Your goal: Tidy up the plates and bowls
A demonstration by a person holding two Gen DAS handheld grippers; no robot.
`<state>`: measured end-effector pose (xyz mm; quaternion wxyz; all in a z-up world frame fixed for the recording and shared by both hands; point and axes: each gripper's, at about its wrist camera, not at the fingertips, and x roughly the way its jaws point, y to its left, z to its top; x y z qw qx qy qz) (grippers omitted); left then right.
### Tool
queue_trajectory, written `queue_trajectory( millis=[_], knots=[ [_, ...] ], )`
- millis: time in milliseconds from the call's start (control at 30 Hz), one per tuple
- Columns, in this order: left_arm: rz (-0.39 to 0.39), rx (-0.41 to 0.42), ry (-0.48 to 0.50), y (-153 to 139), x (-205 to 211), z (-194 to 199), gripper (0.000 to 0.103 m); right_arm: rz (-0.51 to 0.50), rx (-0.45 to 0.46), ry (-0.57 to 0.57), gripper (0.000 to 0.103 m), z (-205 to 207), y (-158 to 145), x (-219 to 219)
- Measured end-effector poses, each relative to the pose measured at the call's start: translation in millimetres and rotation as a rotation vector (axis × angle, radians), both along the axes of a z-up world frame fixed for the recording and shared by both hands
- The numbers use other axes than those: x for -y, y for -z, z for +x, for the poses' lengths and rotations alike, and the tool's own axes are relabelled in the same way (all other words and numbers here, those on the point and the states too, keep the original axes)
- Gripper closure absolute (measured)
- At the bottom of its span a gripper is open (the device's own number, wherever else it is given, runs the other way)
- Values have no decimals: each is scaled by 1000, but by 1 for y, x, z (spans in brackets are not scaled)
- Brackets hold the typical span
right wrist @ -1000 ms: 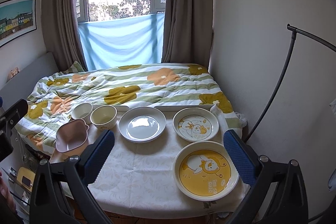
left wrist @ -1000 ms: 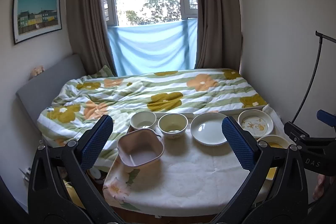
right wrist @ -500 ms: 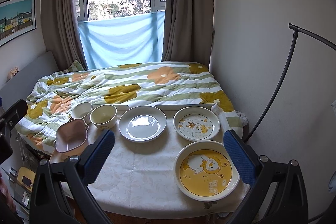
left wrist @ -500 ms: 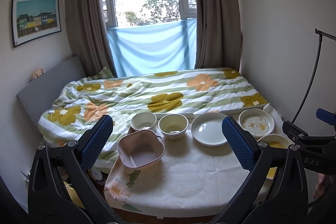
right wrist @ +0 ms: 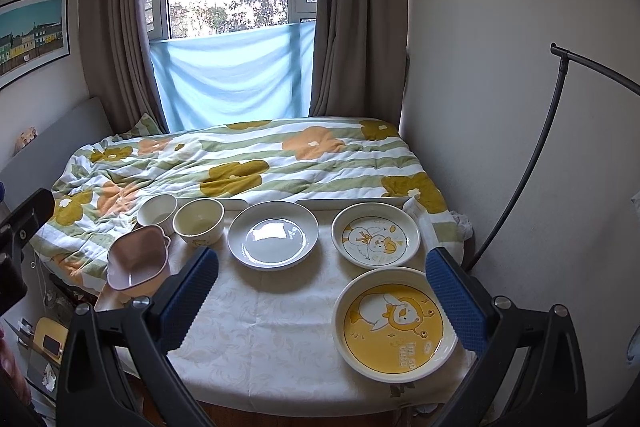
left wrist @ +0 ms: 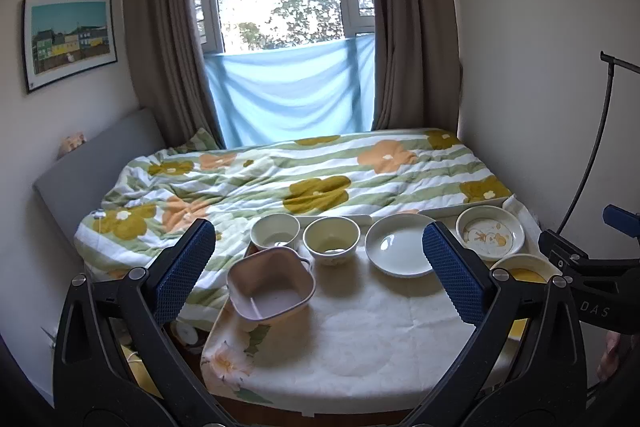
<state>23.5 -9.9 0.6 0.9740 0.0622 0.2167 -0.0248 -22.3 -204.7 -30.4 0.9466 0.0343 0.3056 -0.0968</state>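
Barely any drift since a second ago: left gripper [left wrist: 318, 267] and right gripper [right wrist: 322, 289] gape wide, empty, above the table [right wrist: 256, 339]. Yellow plate [right wrist: 394, 323], right of the white plate [right wrist: 273, 235], looks glazed, slick, breakable; pinch its rim.

Counter [right wrist: 256, 339]: near-centre cloth bare, open approach from the front edge between the dishes.
Left edge blocked by pink square bowl [right wrist: 138, 261], overhanging the counter edge.
Back row, left to right: white bowl [right wrist: 157, 209], cream bowl [right wrist: 198, 221], plain white plate [right wrist: 273, 235], duck plate [right wrist: 376, 235]. The two bowls nearly touch; narrow gaps between the plates.
Right front: yellow plate [right wrist: 395, 323] fills the corner.
Behind the row: bed [right wrist: 248, 163], flush against the counter.
Right side: curved black stand [right wrist: 520, 167] close to the wall.
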Motion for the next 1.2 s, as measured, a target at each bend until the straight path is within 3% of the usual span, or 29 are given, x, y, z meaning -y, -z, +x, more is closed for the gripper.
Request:
queue_trajectory(
  millis=[500,700,900,1133,1200],
  knots=[
    [-16,-35,36,-2,2,5,0,37,-17,-14,0,1,-2,0],
    [-4,-109,169,4,23,27,0,75,-65,51,0,-11,9,18],
    [-10,-271,380,51,78,65,0,151,-158,95,0,-21,52,65],
    [-23,-537,551,140,156,111,1,292,-261,114,1,-14,120,139],
    [-27,-612,585,168,175,122,5,347,-293,113,11,-11,140,160]
  ],
)
